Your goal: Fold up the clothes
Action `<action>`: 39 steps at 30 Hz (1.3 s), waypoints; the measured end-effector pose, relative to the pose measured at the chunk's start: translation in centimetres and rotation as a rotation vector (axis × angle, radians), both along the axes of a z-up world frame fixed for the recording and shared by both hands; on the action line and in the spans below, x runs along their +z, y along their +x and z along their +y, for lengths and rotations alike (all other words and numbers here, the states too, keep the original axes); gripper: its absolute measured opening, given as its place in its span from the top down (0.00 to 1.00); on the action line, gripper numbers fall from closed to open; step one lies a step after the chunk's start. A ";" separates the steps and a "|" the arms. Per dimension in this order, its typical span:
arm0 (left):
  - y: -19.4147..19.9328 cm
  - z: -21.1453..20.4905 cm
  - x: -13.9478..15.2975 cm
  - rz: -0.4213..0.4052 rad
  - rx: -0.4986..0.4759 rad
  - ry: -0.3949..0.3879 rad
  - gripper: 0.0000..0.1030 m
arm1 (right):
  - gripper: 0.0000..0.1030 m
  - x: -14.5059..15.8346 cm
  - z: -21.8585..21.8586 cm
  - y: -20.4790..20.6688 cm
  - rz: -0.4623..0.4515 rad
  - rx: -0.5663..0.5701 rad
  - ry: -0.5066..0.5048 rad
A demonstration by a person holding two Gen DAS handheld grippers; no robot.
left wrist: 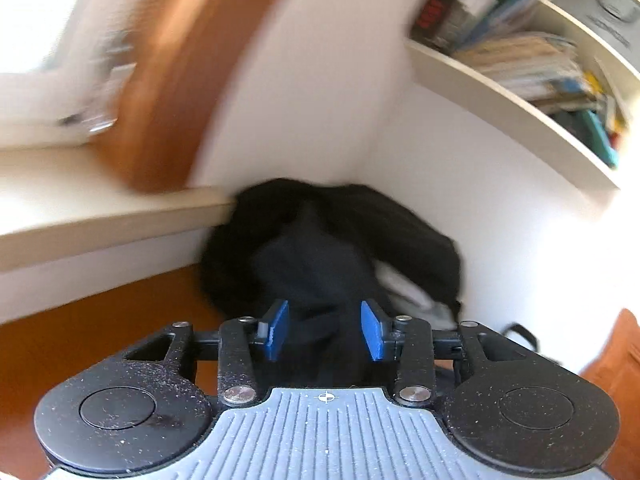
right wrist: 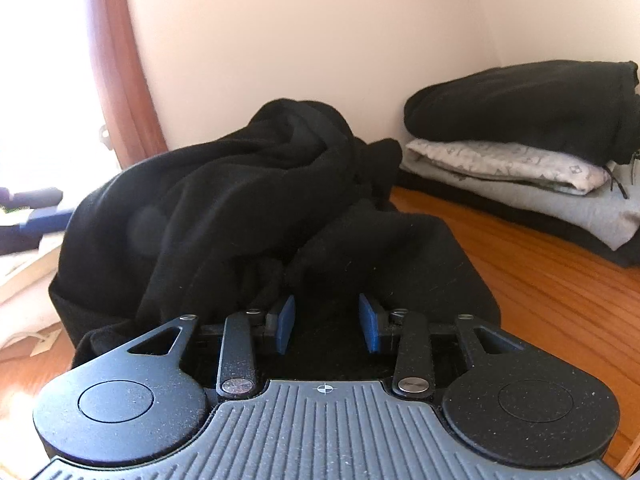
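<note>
Both claws stood with their blue pads parted and nothing between them: the right gripper [right wrist: 327,324] sat low over the near edge of a crumpled black fleece garment [right wrist: 240,200], and the left gripper [left wrist: 325,330], in a badly blurred view, pointed at the same dark heap [left wrist: 320,248] pushed into the corner of the white walls. That garment lay bunched and twisted on the orange-brown wooden tabletop [right wrist: 540,280], not flat and not folded. To the right, against the wall, rested a neat stack of folded clothes [right wrist: 520,160]: a black piece on top, a pale patterned one under it, grey beneath.

Judging by the heap alongside that pile, the work seemed to be partway through the load, with this black piece the one in hand. A next move would call for finding a hem or corner in the tangle and spreading the cloth flat.

Bare wood lay open between the heap and the stack. The walls closed off the far side, a white ledge [left wrist: 100,216] crowded the left, and a white bookshelf [left wrist: 520,92] hung overhead.
</note>
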State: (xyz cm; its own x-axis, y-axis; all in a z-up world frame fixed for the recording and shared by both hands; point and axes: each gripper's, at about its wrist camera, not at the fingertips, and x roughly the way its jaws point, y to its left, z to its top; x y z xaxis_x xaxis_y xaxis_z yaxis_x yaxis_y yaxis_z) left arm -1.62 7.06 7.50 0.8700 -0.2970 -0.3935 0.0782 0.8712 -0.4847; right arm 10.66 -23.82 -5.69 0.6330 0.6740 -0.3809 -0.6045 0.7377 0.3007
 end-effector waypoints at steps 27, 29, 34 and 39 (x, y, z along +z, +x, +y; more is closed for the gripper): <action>-2.2 5.4 -5.4 -0.064 0.170 -0.041 0.58 | 0.63 0.2 1.4 -1.4 -0.099 -0.051 -0.129; -2.1 5.5 -5.6 -0.055 0.169 -0.046 0.58 | 0.63 0.3 1.6 -1.7 -0.112 -0.061 -0.150; -2.3 5.1 -5.7 -0.060 0.186 -0.003 0.57 | 0.62 0.7 1.8 -2.4 -0.156 -0.088 -0.170; -2.0 5.0 -6.0 -0.048 0.172 -0.017 0.57 | 0.58 3.5 1.3 -3.7 -0.204 -0.209 -0.147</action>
State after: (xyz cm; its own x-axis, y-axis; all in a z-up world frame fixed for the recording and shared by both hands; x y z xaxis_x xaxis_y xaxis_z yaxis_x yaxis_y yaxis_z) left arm -3.62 12.06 1.47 0.9263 -0.1485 -0.3464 -0.0479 0.8653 -0.4990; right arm 6.99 -22.56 -2.17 0.8253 0.4686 -0.3151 -0.4722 0.8787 0.0700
